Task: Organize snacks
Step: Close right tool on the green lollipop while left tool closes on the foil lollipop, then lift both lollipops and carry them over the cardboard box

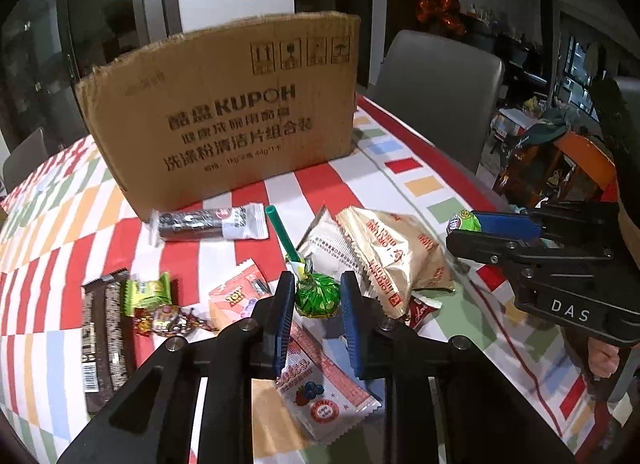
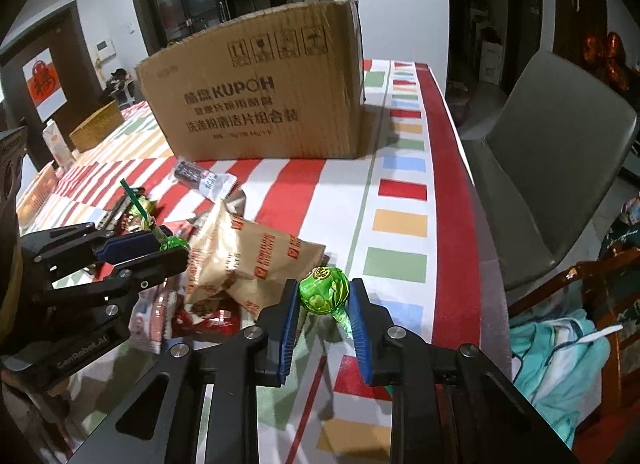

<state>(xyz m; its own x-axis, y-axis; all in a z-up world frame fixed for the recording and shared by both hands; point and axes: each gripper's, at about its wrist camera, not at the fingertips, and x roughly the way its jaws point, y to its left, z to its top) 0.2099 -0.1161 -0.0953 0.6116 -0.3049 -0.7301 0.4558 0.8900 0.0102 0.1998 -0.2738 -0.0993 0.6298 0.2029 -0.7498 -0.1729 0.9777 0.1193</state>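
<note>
Left gripper: your left gripper (image 1: 313, 306) is low over the bench (image 1: 348, 184), reaching forward among the snacks; its blue pads stand on both sides of a green lollipop (image 1: 318, 296) and pinch its head.
Right gripper: your right gripper (image 2: 325, 302) is at the right side of the pile, also low and pointing to the far side; it pinches a second green lollipop (image 2: 324, 289) between its pads.
Left lollipop look: round head in shiny green wrap with light spots, long green stick (image 1: 282, 232).
Left lollipop axis: the stick points away from you, to the far left, towards the cardboard box (image 1: 224, 112).
Right lollipop look: green foil ball with a yellow round mark on top; the stick side goes down and to the near right, and I cannot see its end.
Other snacks: a beige packet (image 1: 396, 252) lies just right of the left gripper; a dark bar (image 1: 102, 328) lies at the near left.
</note>
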